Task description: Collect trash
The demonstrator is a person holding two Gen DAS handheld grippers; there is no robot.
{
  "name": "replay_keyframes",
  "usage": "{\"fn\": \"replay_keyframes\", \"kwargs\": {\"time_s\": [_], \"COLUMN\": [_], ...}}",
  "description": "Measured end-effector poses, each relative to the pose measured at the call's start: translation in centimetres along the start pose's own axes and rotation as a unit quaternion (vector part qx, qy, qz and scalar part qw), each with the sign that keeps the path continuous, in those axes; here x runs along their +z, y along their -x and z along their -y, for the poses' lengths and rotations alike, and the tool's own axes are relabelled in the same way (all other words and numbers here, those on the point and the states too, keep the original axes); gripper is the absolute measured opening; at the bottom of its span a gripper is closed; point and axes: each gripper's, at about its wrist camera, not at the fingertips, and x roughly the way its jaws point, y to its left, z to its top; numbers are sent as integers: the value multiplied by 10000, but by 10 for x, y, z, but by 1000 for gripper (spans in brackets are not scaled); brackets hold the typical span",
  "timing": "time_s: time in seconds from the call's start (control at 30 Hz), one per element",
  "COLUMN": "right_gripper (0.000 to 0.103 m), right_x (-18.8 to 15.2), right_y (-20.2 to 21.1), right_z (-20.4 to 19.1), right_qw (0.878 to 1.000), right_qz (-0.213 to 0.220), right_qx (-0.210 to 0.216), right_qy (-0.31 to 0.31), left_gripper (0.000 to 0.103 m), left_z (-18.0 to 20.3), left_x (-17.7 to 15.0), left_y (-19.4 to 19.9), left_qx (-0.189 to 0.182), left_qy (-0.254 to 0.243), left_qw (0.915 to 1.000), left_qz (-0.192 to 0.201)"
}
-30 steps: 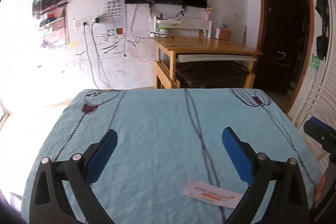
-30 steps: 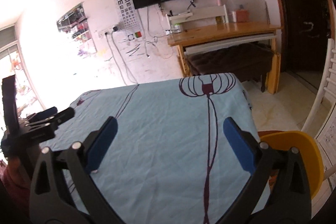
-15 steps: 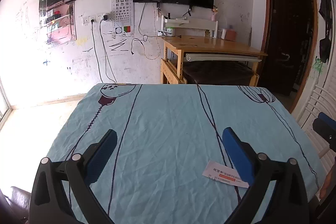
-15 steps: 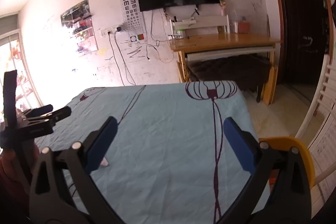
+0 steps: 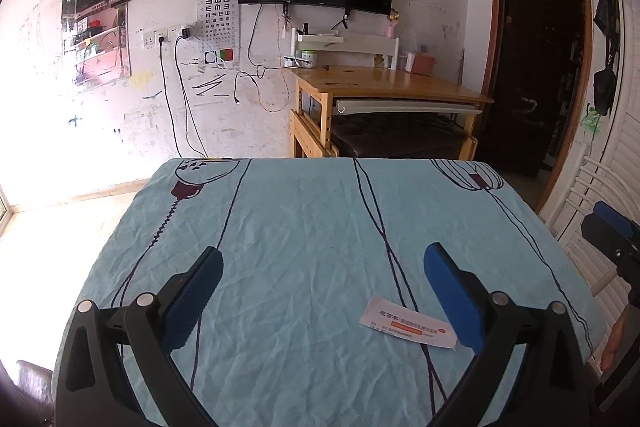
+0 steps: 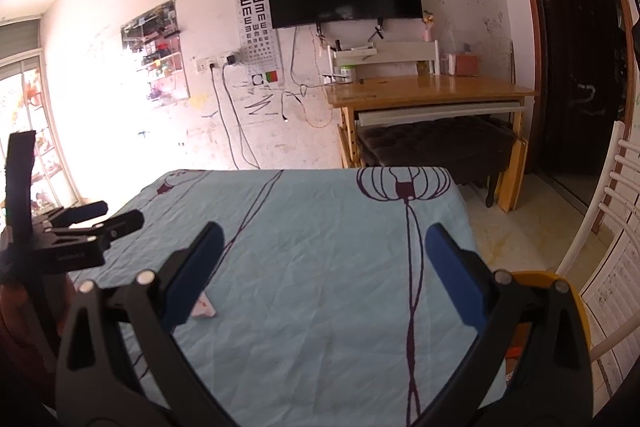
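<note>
- Overhead, we held the left gripper (image 5: 322, 269) above the blue tablecloth (image 5: 312, 211), its jaws spread wide, gripping nothing.
- We noted the white paper slip (image 5: 408, 323) flat on the tablecloth, just inside the left gripper's right finger.
- Our right gripper (image 6: 324, 247) hovered likewise spread over the tablecloth; a yellow bin (image 6: 536, 277) sat beyond the tablecloth's right edge.

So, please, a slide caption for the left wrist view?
Open left claw above white paper slip with orange stripe on light-blue tablecloth.
</note>
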Motion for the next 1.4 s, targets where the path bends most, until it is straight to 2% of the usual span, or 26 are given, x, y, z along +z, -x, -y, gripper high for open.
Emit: {"fn": "replay_keyframes", "kwargs": {"time_s": [1.07,1.4], "right_gripper": [97,97], "right_x": [2,1], "right_y": [-1,-2], "right_z": [-1,0], "right_qw": [9999,9999], "right_qz": [-40,-47], "right_qx": [-100,-87], "right_qy": [37,45], "left_gripper": [95,95], "left_z": [13,18], "left_x": [-6,-9], "left_y": [6,4], "left_qx": [-213,-136], "left_qy": [-82,-142], "left_qw": [9997,9997], "left_qz": [-99,-131]}}
